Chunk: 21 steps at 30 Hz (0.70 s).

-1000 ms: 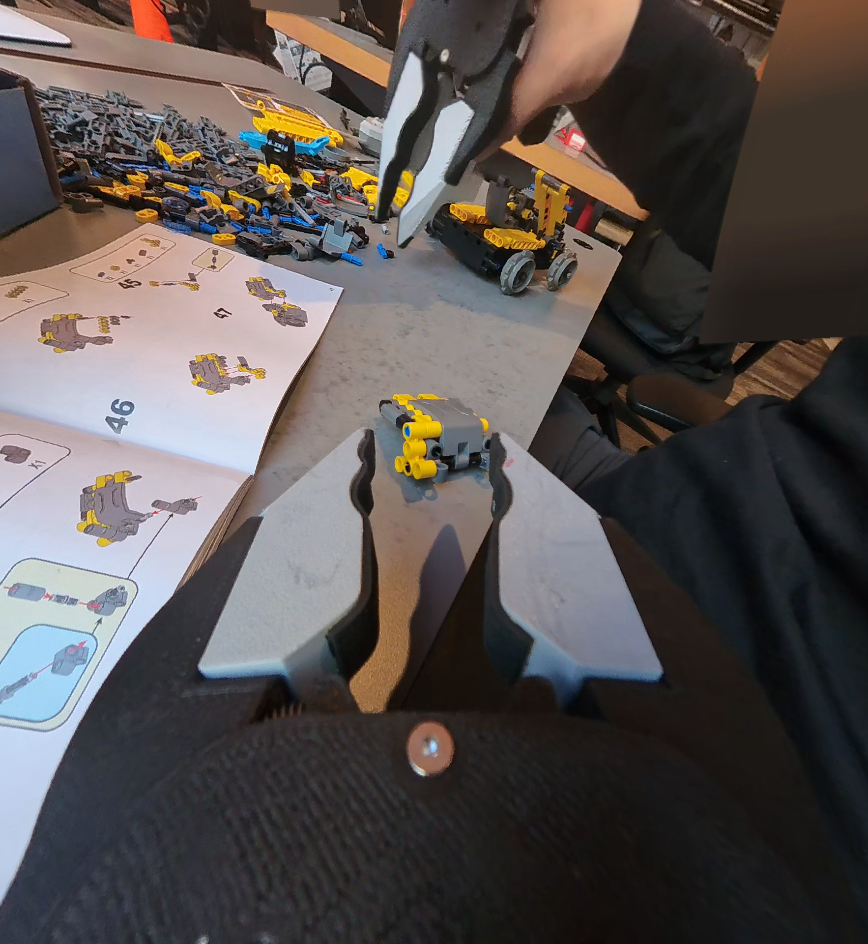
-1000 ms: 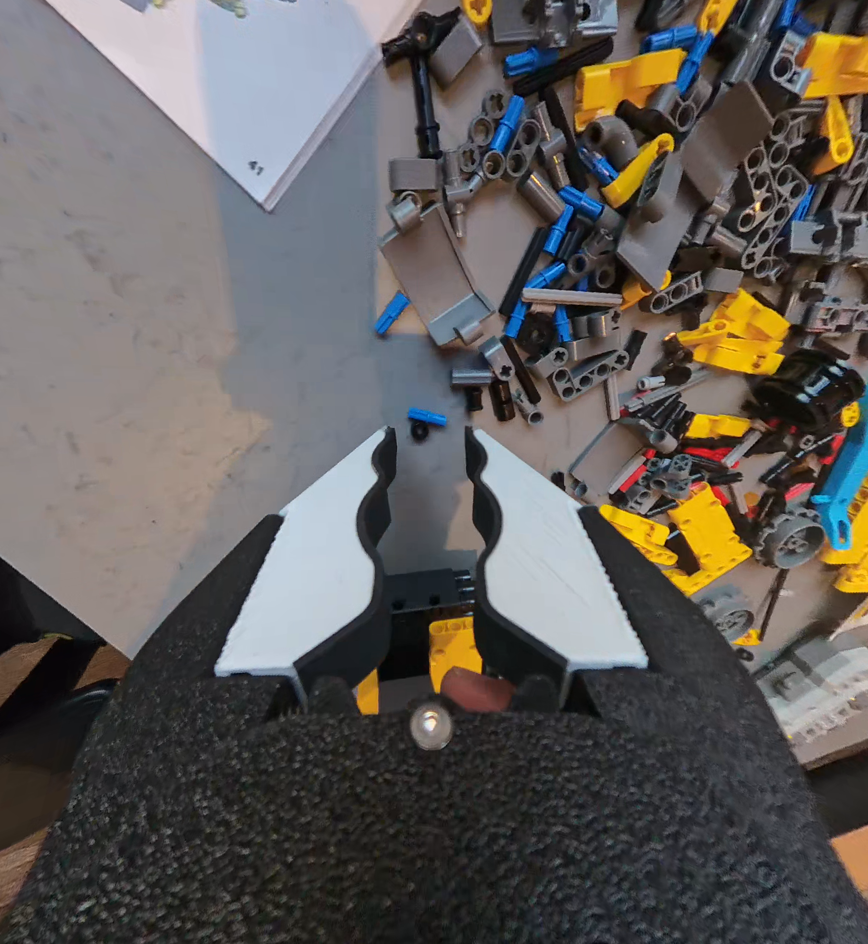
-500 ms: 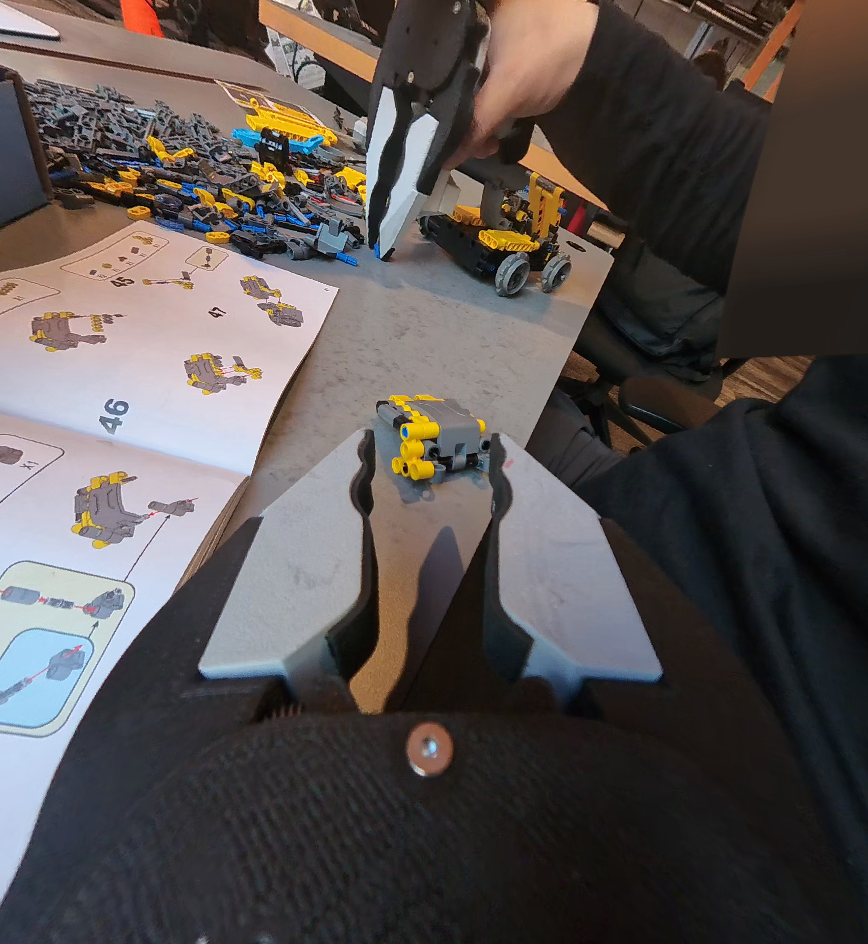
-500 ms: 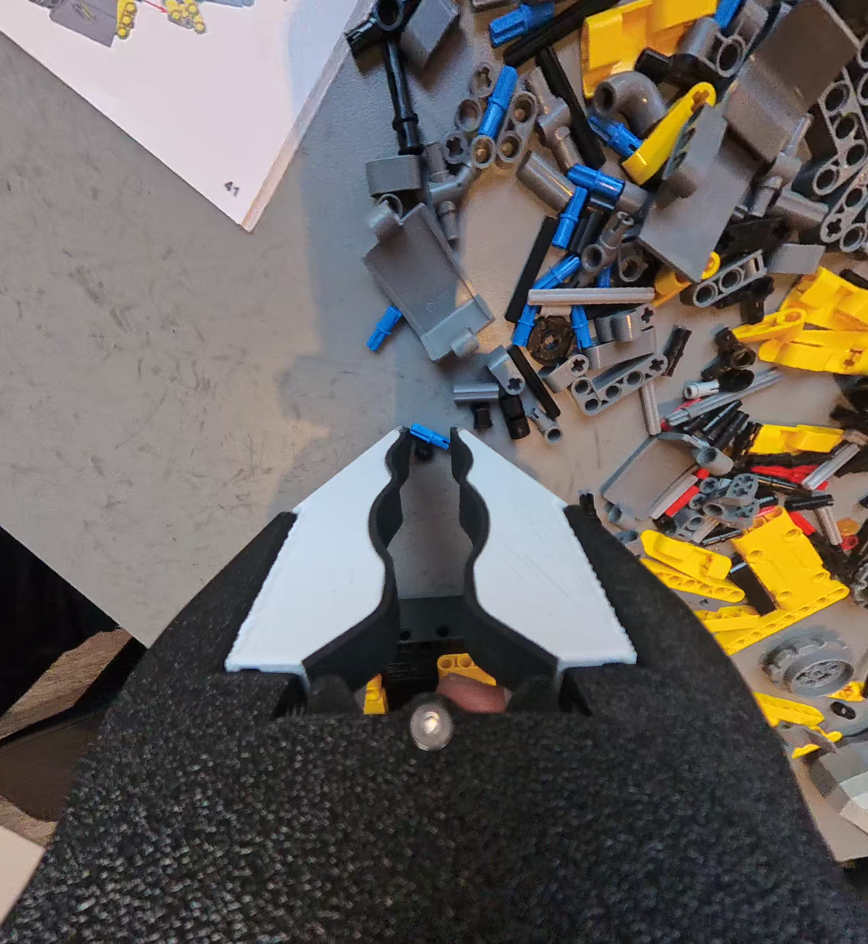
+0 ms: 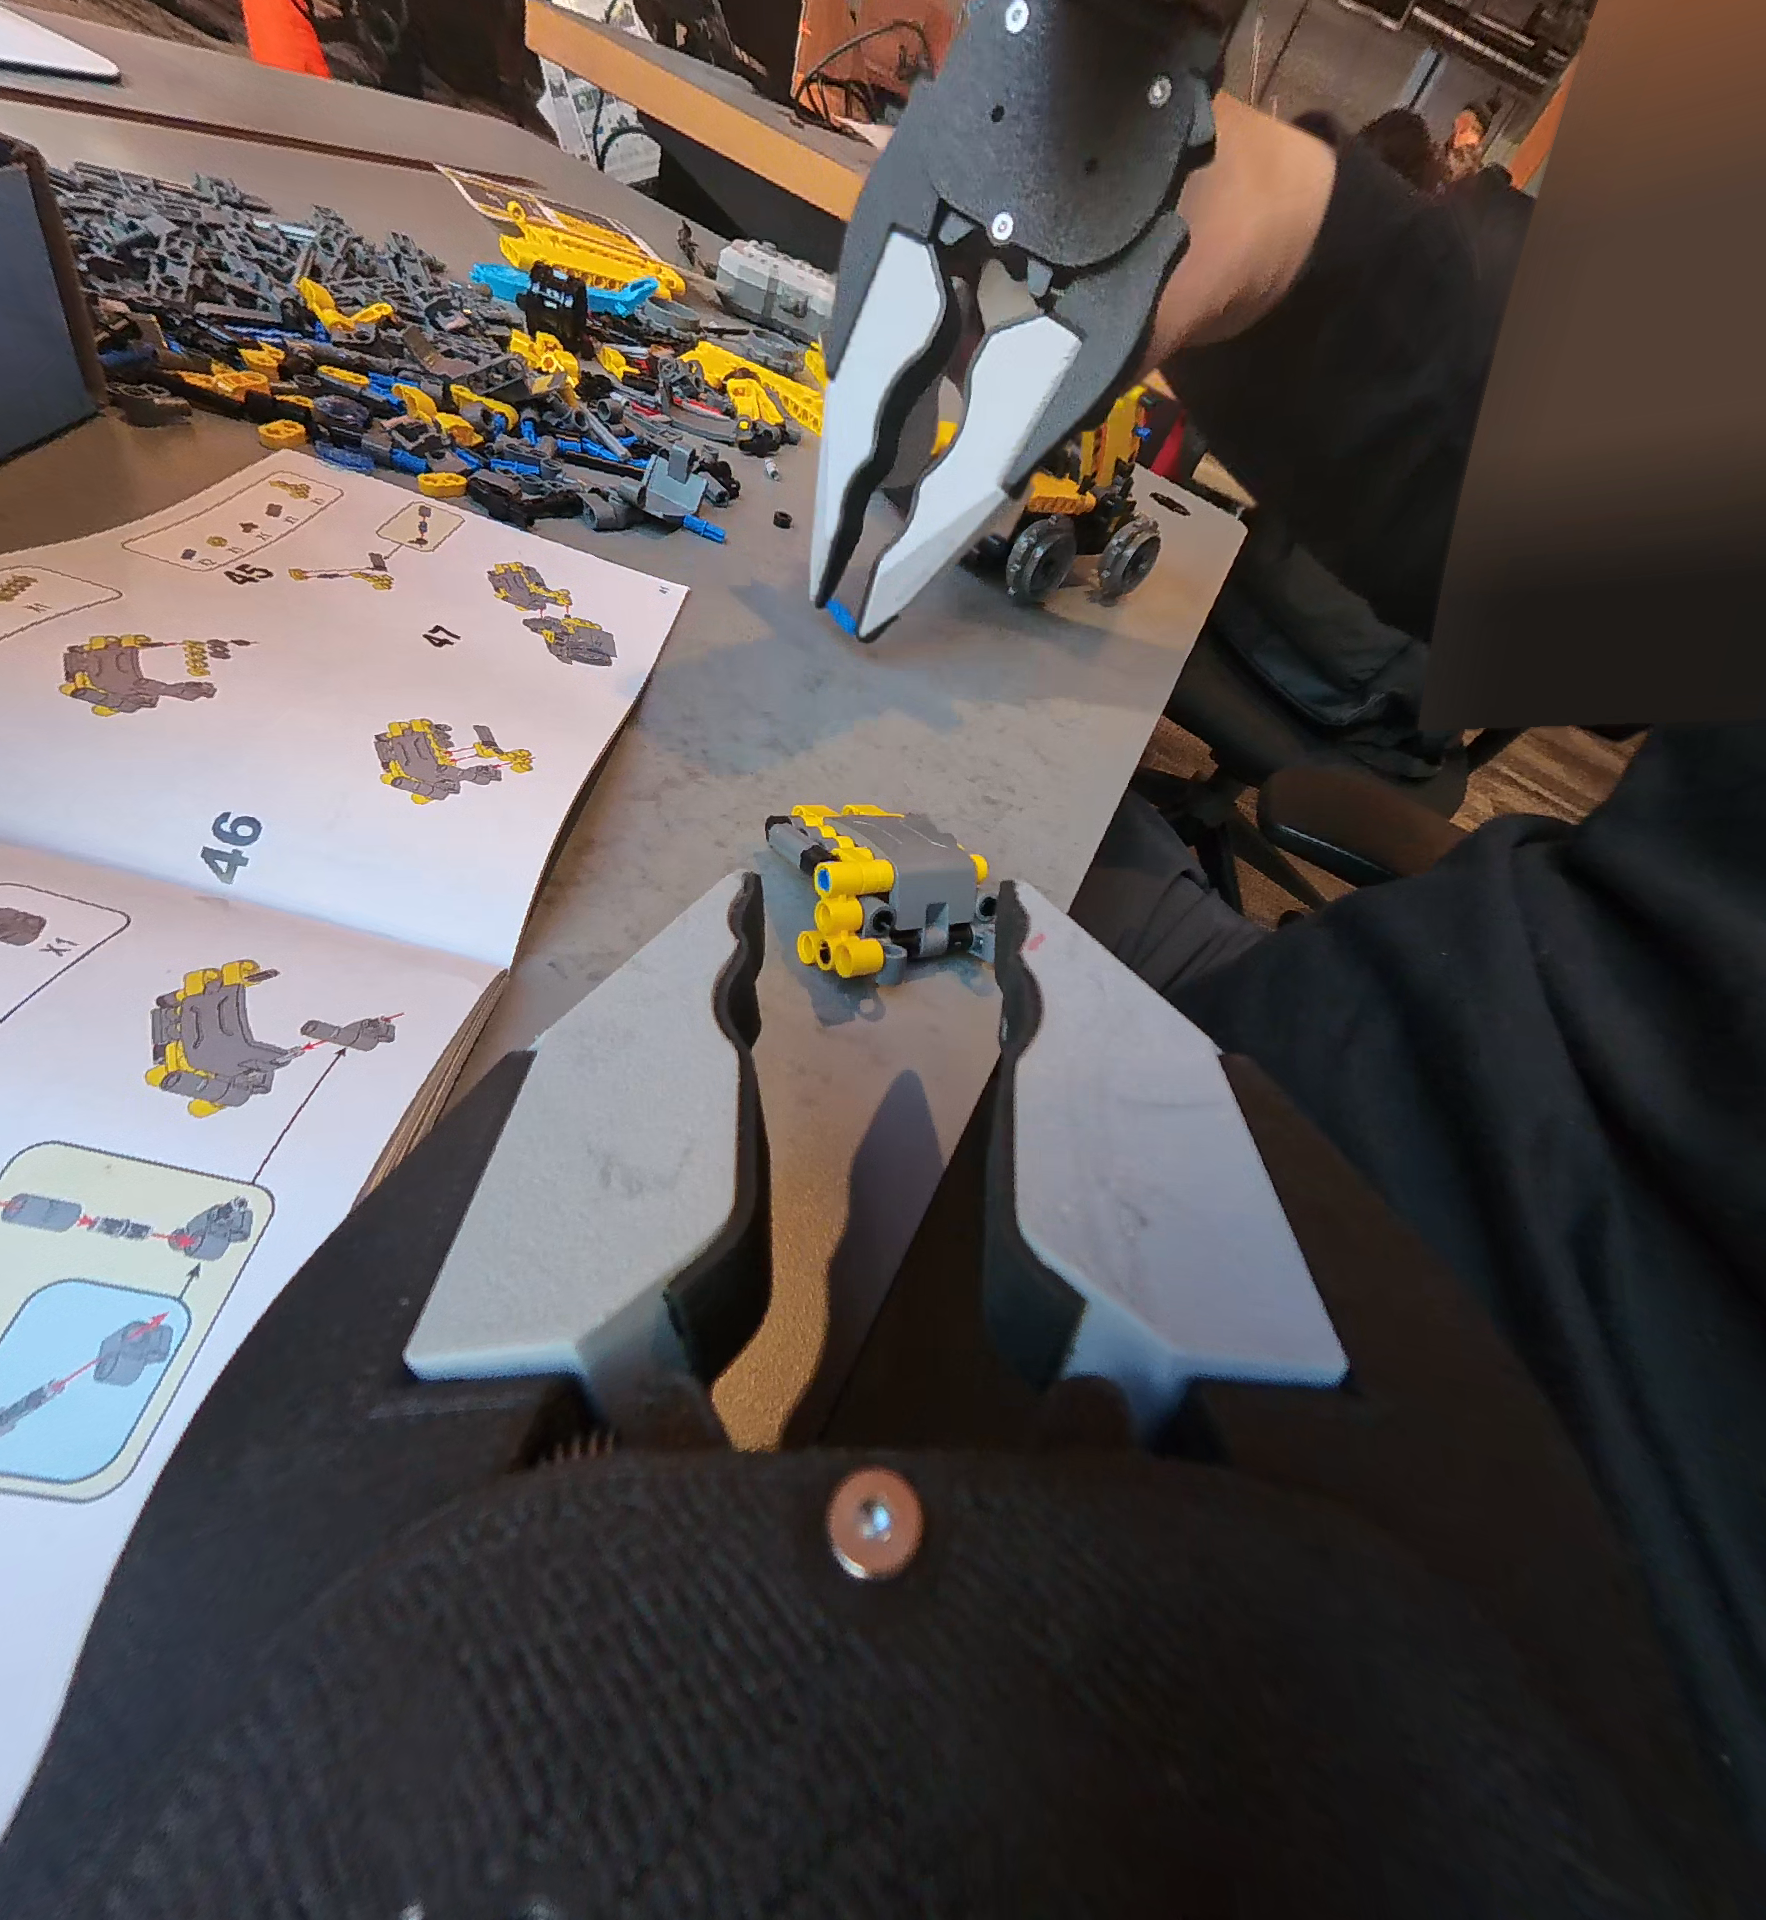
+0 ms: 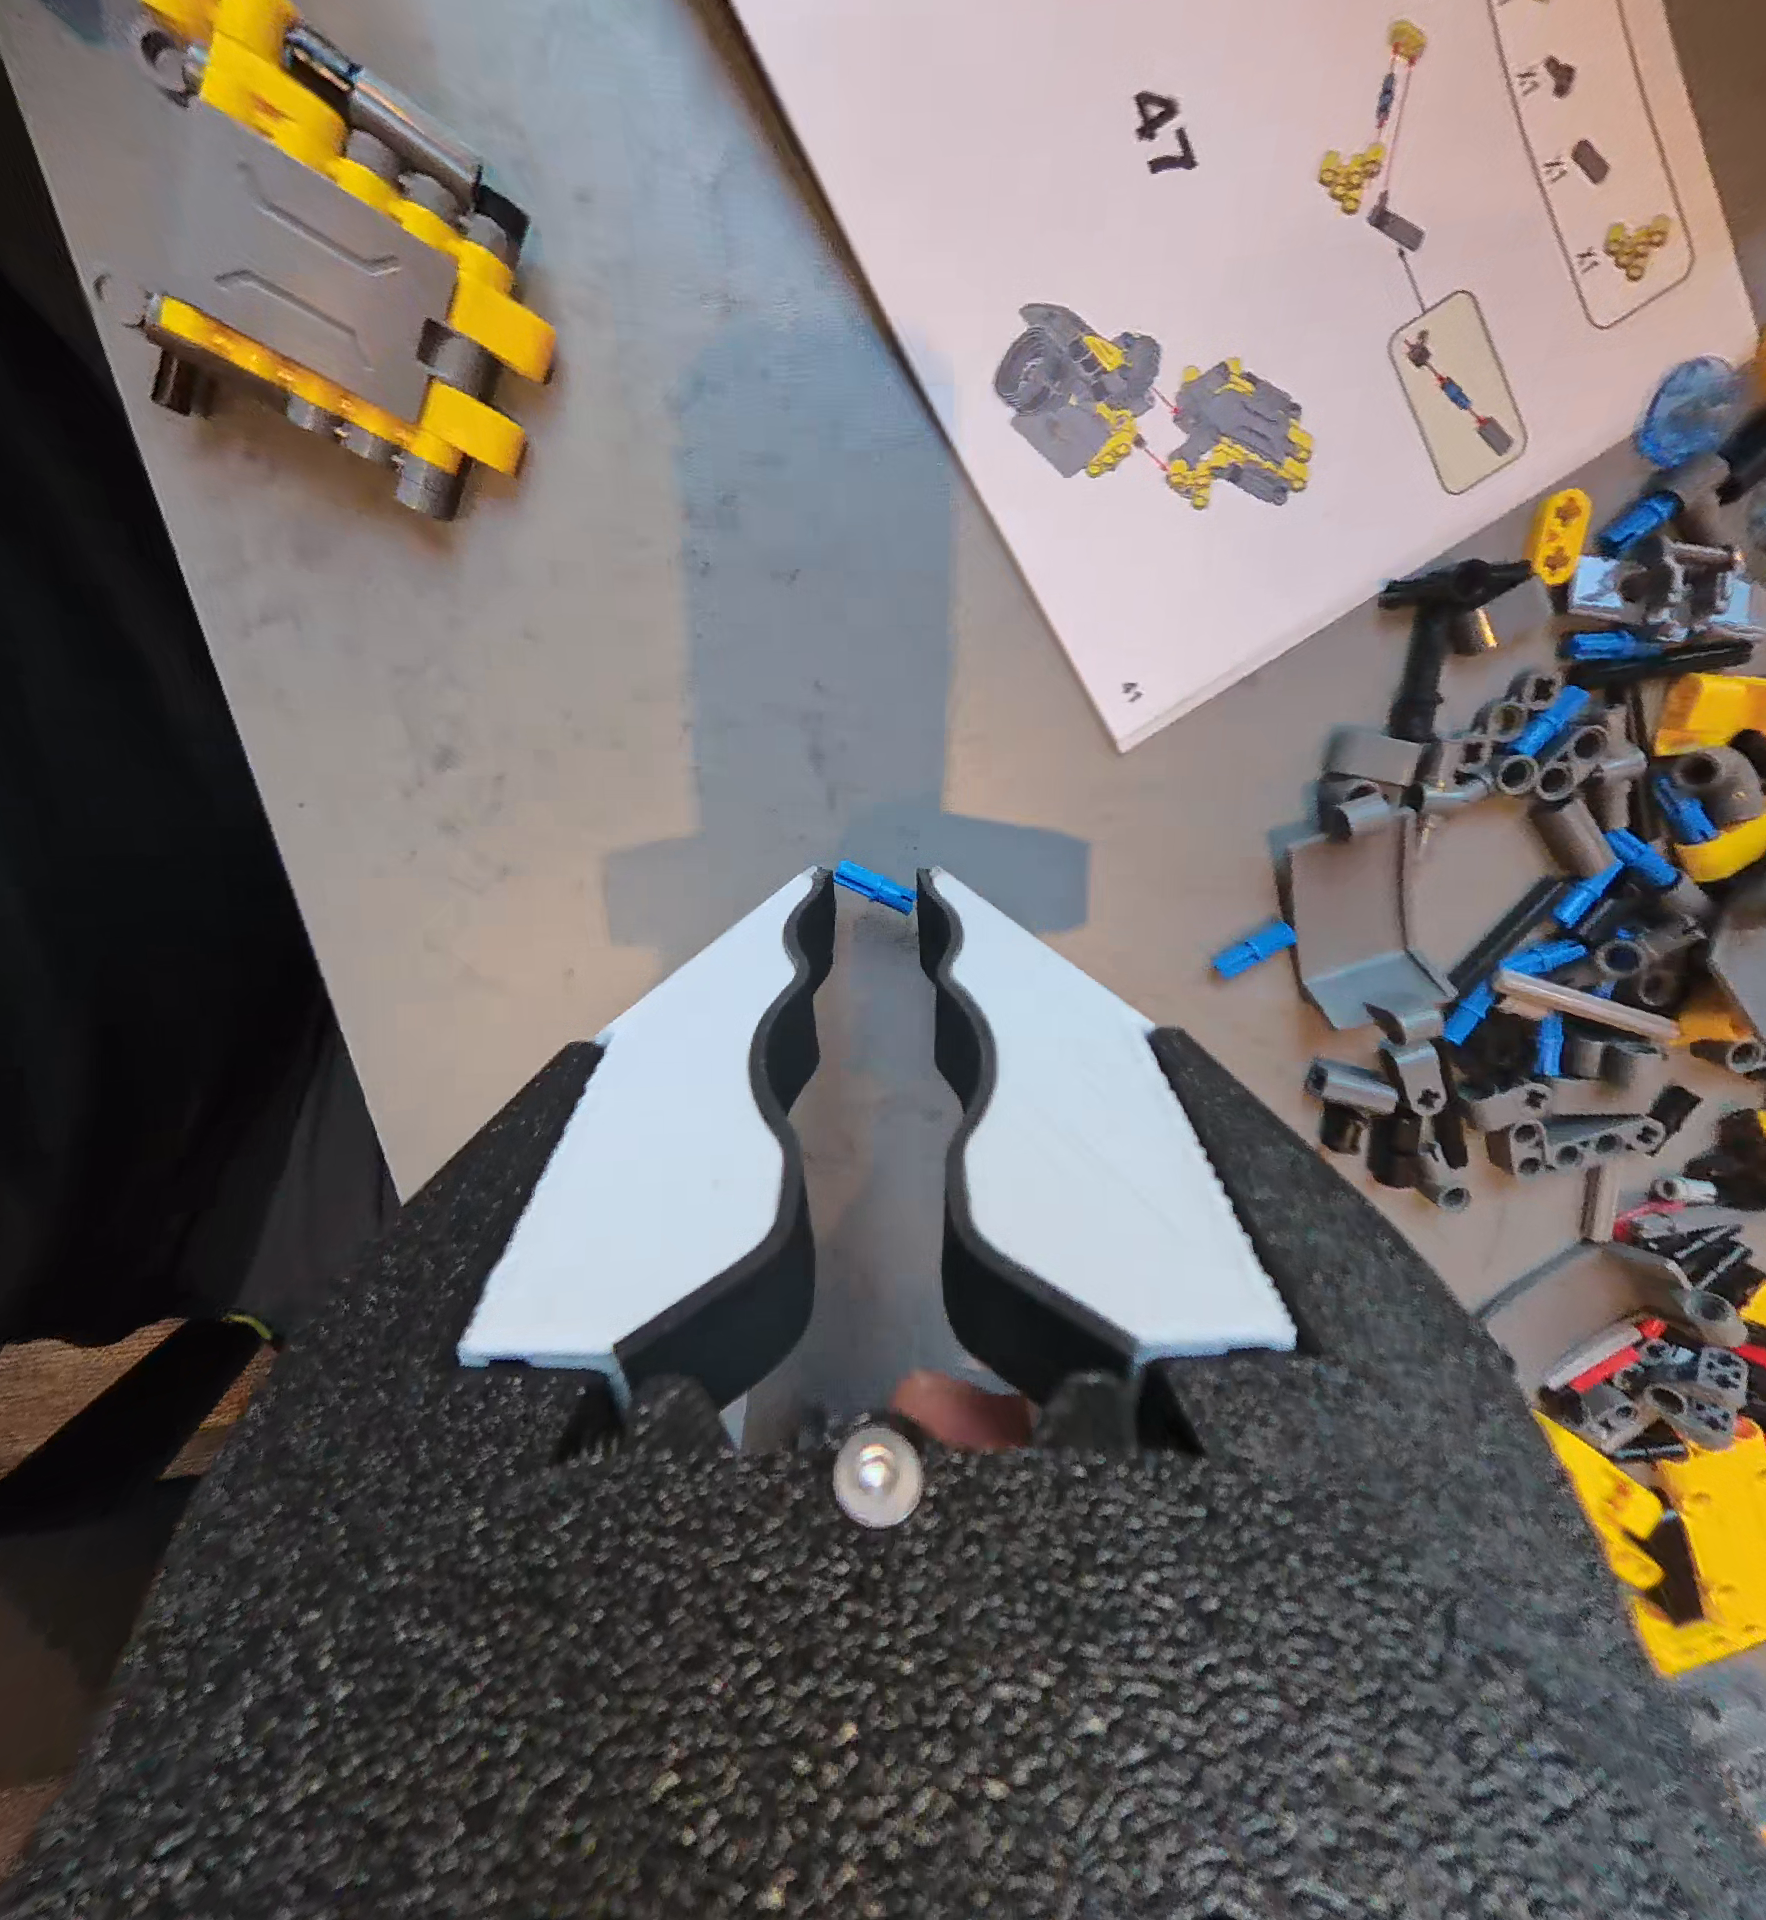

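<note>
The left wrist view is taken low and close over the grey bench [image 5: 837,727], facing forward along the left tongs [image 5: 868,904] toward the far edge. The right wrist view is aimed steeply down at the bench [image 6: 546,727] from close above. Both views share the small yellow-and-grey assembly [image 5: 884,883], seen at upper left in the right view [image 6: 339,270], the open instruction booklet [image 5: 339,675] [image 6: 1274,312], and the pile of loose parts [image 5: 422,395] [image 6: 1637,935]. The right tongs [image 5: 848,613] are seen at upper centre of the left view.

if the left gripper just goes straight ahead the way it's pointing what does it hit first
Most likely the small yellow and grey brick assembly, which sits on the table just past the open left gripper. How high the fingertips ride above it is unclear.
</note>
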Tool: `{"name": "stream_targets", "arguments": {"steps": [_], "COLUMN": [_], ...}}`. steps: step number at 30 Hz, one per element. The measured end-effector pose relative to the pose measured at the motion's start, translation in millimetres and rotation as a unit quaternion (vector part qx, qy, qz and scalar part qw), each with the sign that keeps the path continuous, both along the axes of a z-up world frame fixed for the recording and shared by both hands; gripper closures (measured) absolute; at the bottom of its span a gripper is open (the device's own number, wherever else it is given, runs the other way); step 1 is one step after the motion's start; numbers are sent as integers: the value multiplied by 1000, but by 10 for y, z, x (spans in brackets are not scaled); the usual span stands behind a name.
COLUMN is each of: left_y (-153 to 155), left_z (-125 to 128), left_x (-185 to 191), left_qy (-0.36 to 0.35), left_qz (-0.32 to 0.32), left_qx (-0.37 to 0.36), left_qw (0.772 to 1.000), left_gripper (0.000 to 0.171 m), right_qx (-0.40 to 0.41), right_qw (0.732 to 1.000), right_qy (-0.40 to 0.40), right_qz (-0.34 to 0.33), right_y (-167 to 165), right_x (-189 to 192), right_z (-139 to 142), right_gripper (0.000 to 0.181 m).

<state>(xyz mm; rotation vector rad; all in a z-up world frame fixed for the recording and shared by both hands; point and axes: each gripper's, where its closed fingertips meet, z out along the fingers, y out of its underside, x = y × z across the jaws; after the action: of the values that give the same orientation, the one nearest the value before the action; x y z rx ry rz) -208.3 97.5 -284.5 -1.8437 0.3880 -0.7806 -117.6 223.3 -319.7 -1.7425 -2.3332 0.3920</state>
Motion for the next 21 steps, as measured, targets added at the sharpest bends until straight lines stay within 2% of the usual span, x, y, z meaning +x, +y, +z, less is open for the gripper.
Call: {"name": "stream_targets", "arguments": {"steps": [5, 10, 13, 15, 18, 21], "left_y": [-2, -5, -7, -5, -1, 4], "left_z": [-1, -1, -1, 0, 1, -1], "left_x": [4, 6, 4, 4, 4, 5], "left_qy": [1, 2, 1, 1, 0, 1], "left_qz": [-1, -1, 0, 0, 0, 1], "left_qx": [0, 0, 1, 2, 2, 2], "left_qw": [1000, 1000, 1000, 1000, 1000, 1000], "left_gripper": [130, 129, 130, 130, 130, 131], "right_qx": [0, 18, 37, 54, 102, 120], "right_qw": [1000, 999, 991, 977, 943, 907], "right_qy": [14, 40, 98, 153, 226, 297], "right_qz": [0, -21, -84, -142, -223, -274], "right_y": [-58, 24, 266, 490, 840, 985], "right_x": [33, 126, 217, 294, 474, 568], "right_z": [-69, 93, 420, 710, 1137, 1440], "right_gripper": [156, 150, 151, 150, 147, 152]}}
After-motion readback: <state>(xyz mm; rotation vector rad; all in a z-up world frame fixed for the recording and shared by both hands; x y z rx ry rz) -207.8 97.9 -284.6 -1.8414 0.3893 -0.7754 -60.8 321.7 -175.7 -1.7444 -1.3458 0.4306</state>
